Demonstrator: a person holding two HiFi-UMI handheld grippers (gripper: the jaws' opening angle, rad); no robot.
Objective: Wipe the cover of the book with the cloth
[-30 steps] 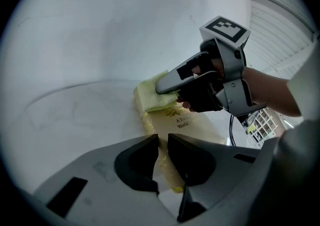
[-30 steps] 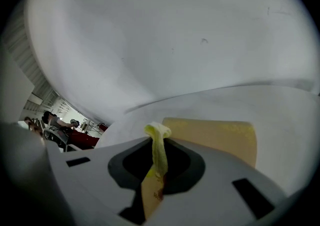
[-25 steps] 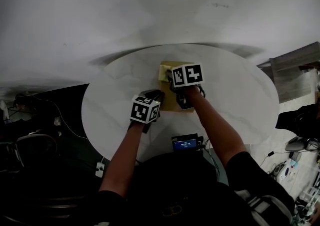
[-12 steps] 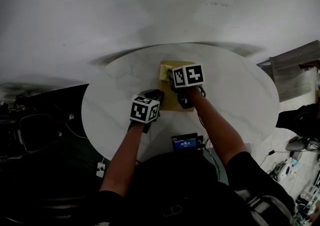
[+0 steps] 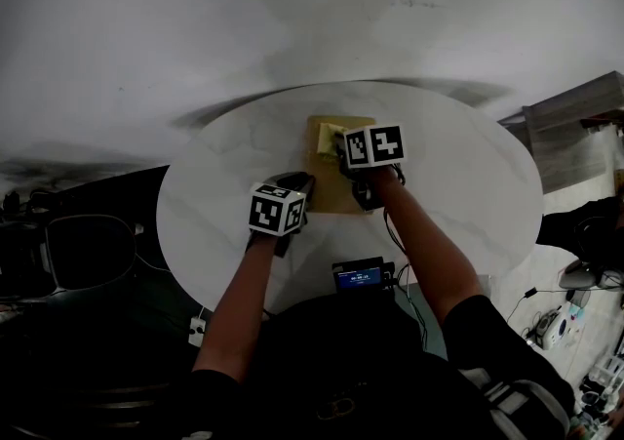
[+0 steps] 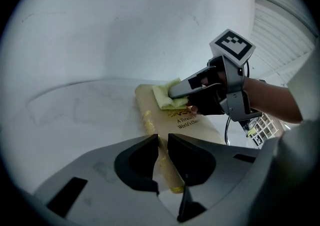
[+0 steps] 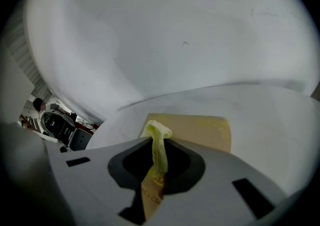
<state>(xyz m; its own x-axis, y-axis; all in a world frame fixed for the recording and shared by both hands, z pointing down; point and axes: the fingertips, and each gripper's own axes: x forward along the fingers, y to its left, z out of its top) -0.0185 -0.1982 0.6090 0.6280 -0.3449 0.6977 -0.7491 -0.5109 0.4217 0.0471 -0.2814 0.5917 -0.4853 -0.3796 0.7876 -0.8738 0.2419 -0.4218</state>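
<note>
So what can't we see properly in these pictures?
- The book title, left gripper view: the right gripper and the cloth cover part of it.
- The book, head view: the two grippers hide most of it.
- The small screen, head view: too small to read.
- The left gripper, its own view: the jaws cover whether they pinch the book or only press on it.

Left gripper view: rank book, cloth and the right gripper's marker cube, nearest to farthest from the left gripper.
1. Book: at the jaws, near end in their gap.
2. Cloth: on the book's far end.
3. Marker cube: upper right, on the right gripper.
</note>
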